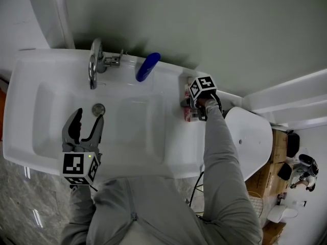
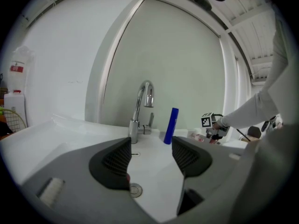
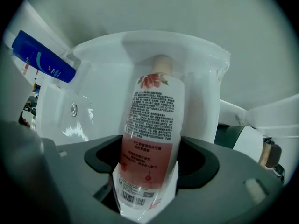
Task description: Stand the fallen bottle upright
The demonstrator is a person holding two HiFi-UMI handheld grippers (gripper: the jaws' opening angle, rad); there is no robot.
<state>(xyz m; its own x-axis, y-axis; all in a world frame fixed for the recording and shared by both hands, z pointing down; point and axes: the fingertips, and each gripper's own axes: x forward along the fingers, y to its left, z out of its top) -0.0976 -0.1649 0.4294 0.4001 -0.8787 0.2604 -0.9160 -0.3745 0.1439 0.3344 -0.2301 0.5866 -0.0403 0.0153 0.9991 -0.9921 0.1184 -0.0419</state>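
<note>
The white sink (image 1: 23, 91) spreads out under both of your tongs. Its basin lies below the left pair and its flat ledge below the right pair. Your grey sleeve (image 1: 225, 167) runs up to the right tongs (image 1: 196, 108), which point straight down at that ledge.

The chrome tap (image 1: 93, 63) stands beyond the left tongs (image 1: 88, 117), at the back rim. A blue tube (image 1: 147, 67) stands upright just beside the tap, between your two pairs of tongs and well apart from each.

The bottle (image 3: 152, 139) lies on its side on the ledge, directly under the right tongs. It is clear, with a pink and white label. Its cap points away from the tongs toward the back wall, and its barcoded base end sits nearest you. In the right gripper view the bottle fills the gap between the two dark pads, and each pad lies against one flank of the lower body. So your right tongs are pinching the bottle, which is still flat on the ledge.

Your left tongs hang spread apart over the basin with nothing between them. They sit well away from the bottle. The round drain (image 1: 98, 108) is just past their tips.
</note>
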